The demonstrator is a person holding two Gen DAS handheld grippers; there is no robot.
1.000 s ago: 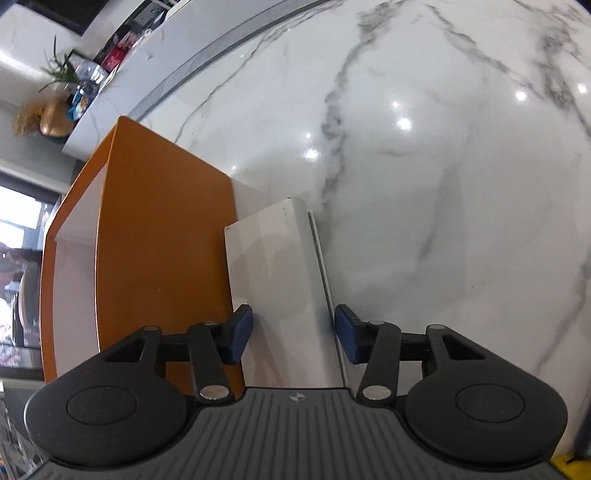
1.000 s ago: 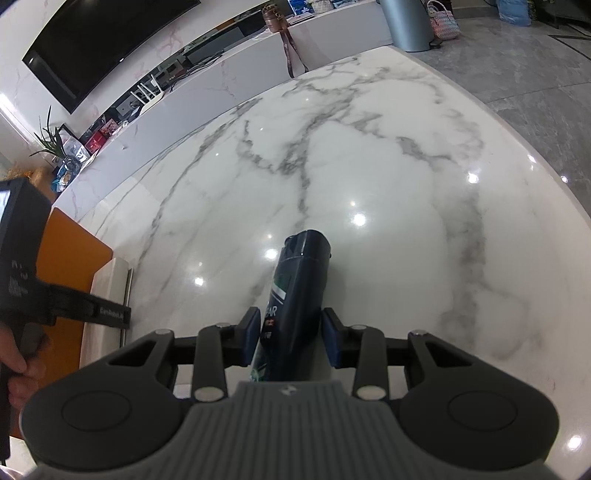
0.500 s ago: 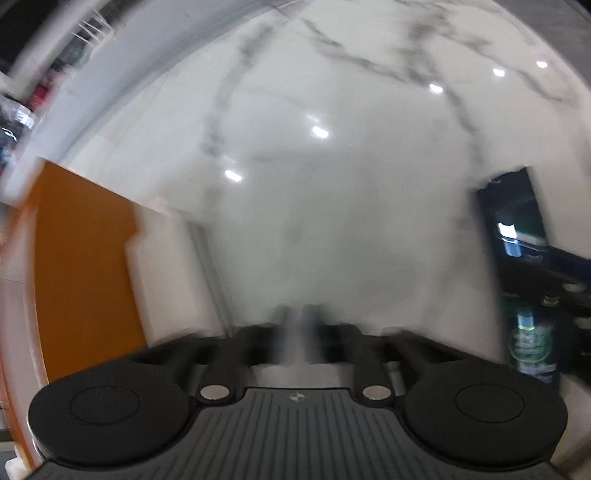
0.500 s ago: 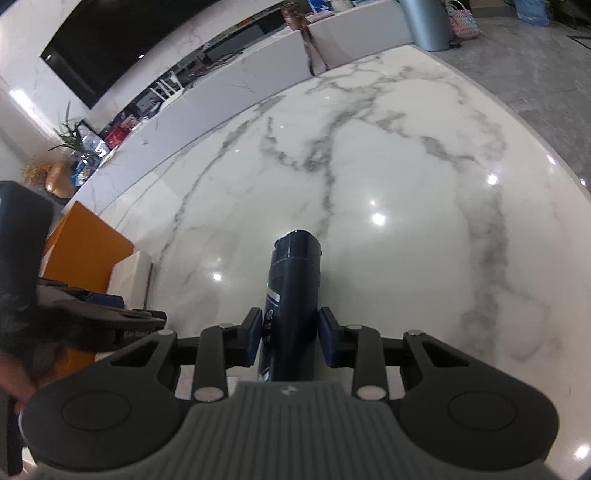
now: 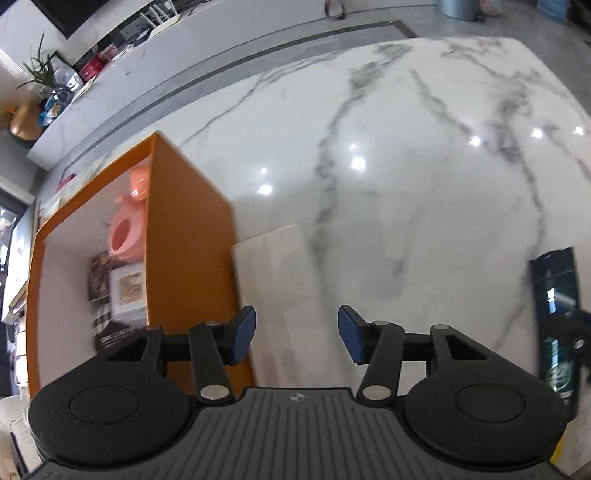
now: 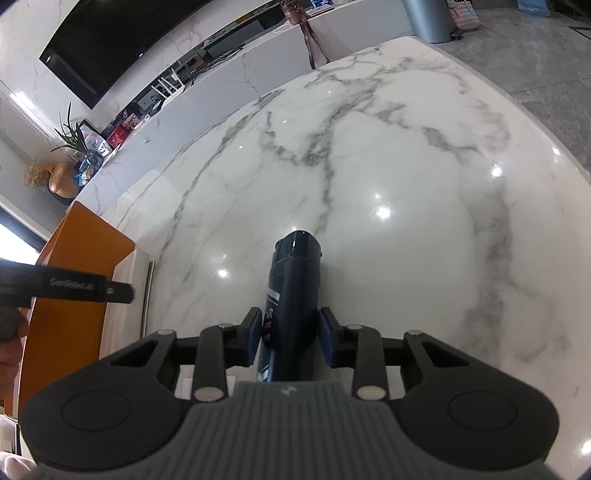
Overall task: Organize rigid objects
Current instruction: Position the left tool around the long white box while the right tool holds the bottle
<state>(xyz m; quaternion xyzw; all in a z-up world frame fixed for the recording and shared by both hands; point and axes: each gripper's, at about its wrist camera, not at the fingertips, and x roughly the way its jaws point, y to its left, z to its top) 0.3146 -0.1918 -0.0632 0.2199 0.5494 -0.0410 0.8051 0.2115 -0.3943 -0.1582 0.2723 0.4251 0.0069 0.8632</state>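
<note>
My left gripper (image 5: 297,332) hangs over a flat white box (image 5: 273,273) that lies against an orange box (image 5: 184,240). Its jaws are opening and nothing is between them. The orange box is open at the top, with a pink object (image 5: 127,229) and framed pictures inside. My right gripper (image 6: 291,332) is shut on a dark blue bottle (image 6: 295,273), which points away from me above the marble table (image 6: 406,184). That bottle (image 5: 554,295) also shows at the right edge of the left wrist view. In the right wrist view, a finger (image 6: 74,288) of the left gripper reaches over the orange box (image 6: 81,243).
The marble table (image 5: 406,166) stretches wide to the right and far side. A white counter (image 6: 240,74) with plants, boxes and a black screen runs behind it. A grey bin (image 6: 428,14) stands on the floor beyond the table.
The left gripper has let go of the white box and risen, its jaws shutting and then parting again; the orange box's inside now shows. The right gripper keeps holding the bottle in place.
</note>
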